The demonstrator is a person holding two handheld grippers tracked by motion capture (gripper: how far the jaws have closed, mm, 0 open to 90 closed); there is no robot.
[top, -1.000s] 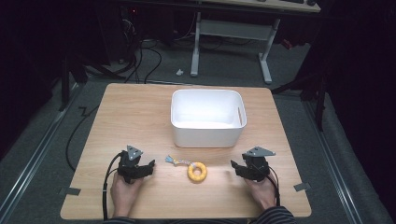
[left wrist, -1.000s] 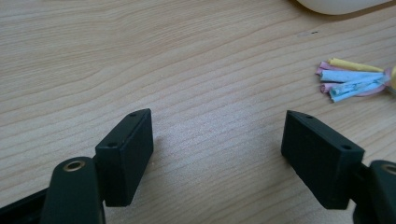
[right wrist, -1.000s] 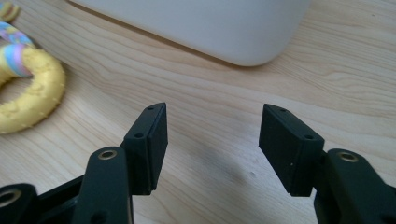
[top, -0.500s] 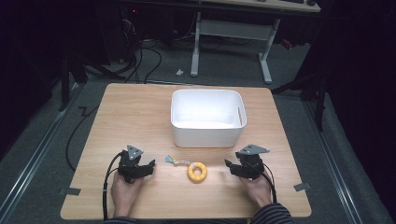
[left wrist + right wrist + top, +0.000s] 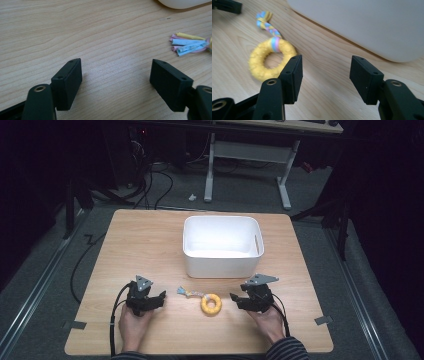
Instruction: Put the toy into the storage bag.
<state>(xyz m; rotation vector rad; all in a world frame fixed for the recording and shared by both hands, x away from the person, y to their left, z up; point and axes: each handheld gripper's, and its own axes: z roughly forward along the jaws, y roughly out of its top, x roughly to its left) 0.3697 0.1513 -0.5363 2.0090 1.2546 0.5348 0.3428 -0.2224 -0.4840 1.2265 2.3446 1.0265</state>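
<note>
yellow ring toy (image 5: 211, 304) flat on table (image 5: 150, 240), braided tail (image 5: 189, 293) pointing toward left gripper (image 5: 159, 299)

In the high view the table (image 5: 150, 245) is evenly lit from above while the floor and room around it sink into near black. That view is soft and grainy. Both gripper views are bright and sharp on the wood grain, with short soft shadows under the black jaws.
</note>
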